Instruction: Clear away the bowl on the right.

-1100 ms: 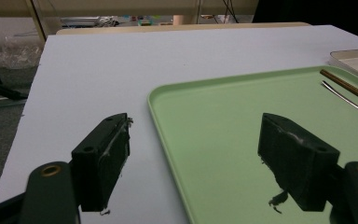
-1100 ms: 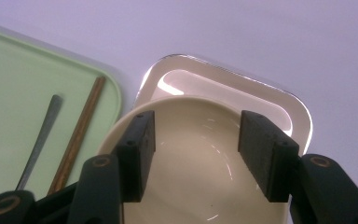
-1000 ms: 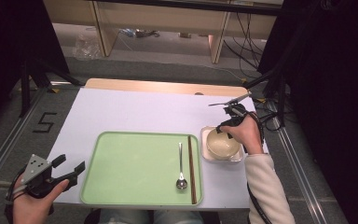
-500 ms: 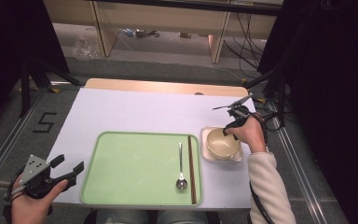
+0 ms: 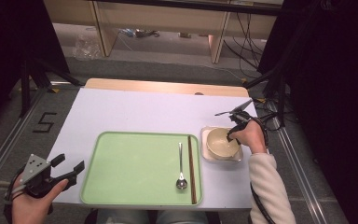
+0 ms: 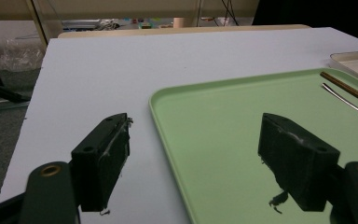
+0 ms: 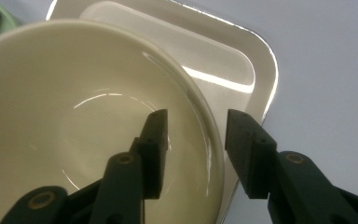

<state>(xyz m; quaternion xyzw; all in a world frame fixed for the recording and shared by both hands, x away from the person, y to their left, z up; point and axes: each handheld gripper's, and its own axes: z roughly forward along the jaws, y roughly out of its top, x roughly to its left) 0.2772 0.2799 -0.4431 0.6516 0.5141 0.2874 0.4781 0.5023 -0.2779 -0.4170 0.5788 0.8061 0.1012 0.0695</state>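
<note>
A cream bowl (image 5: 221, 142) (image 7: 74, 116) stands on a small white square plate (image 5: 205, 133) (image 7: 223, 60) just right of a green tray (image 5: 135, 168) (image 6: 223, 121). My right gripper (image 5: 230, 137) (image 7: 196, 126) is open and points down at the bowl's right side. One jaw is inside the bowl and the other outside, with the rim between them. My left gripper (image 5: 70, 163) (image 6: 193, 144) is open and holds nothing. It hovers at the tray's front left corner, one jaw over the tray and one over the table.
A metal spoon (image 5: 181, 163) (image 6: 349, 100) and dark chopsticks (image 5: 191, 168) (image 6: 347, 88) lie along the tray's right side. The white table (image 5: 144, 112) stretches bare behind the tray. Cables and shelving sit on the floor beyond its far edge.
The right hand has shifted slightly right, uncovering more of the bowl, and its gripper now straddles the right rim. The left gripper has hardly moved.
</note>
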